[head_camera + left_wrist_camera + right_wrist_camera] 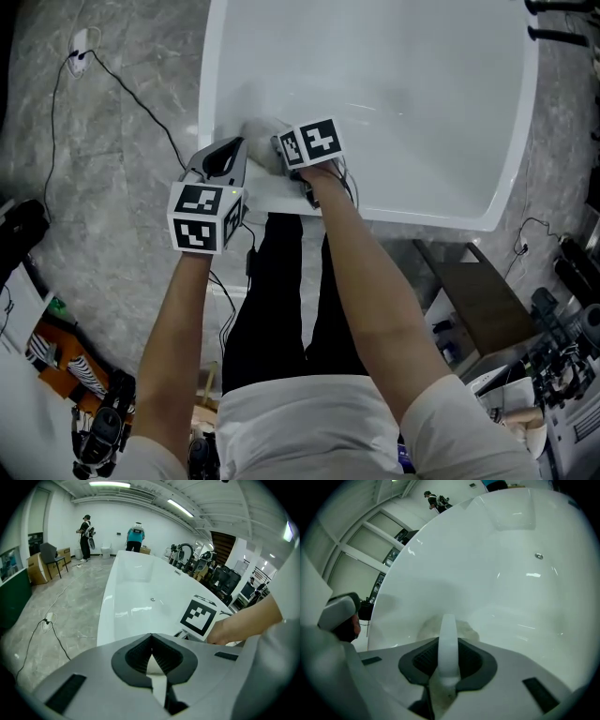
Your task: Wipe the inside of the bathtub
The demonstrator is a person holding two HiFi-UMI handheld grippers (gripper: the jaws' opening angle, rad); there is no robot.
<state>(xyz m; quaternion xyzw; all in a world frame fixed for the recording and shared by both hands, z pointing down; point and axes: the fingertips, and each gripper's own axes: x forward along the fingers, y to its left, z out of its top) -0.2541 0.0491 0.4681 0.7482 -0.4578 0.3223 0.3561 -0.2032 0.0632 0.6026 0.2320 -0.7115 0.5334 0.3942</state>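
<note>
Bathtub (450, 112): white, long axis ran away from the person, who stood at its near end. Inside it: a white cloth (465, 631) bunched against the near inner wall, close to the tub's near-left corner, and a small round drain fitting (539, 556) on the tub floor further in.

Right gripper (448, 648): reached over the near rim into the tub, jaws clamped on a fold of the cloth. The fold stood up between the pads and the rest was pressed to the tub wall just past the tips.

Left gripper (151, 641): sat over the near rim at the near-left corner, beside the right one. Jaws pressed together, tips touching, nothing gripped that I could see.

Outside the tub: grey marble floor (112, 187) with a black cable (141, 108) running along the tub's left side. Dark bench-like unit (478, 291) off the near-right corner. Two people (86, 531) stood beyond the tub's far end. Chair (51, 557) off to its far left, and a row of machines (187, 557) along its right side.
</note>
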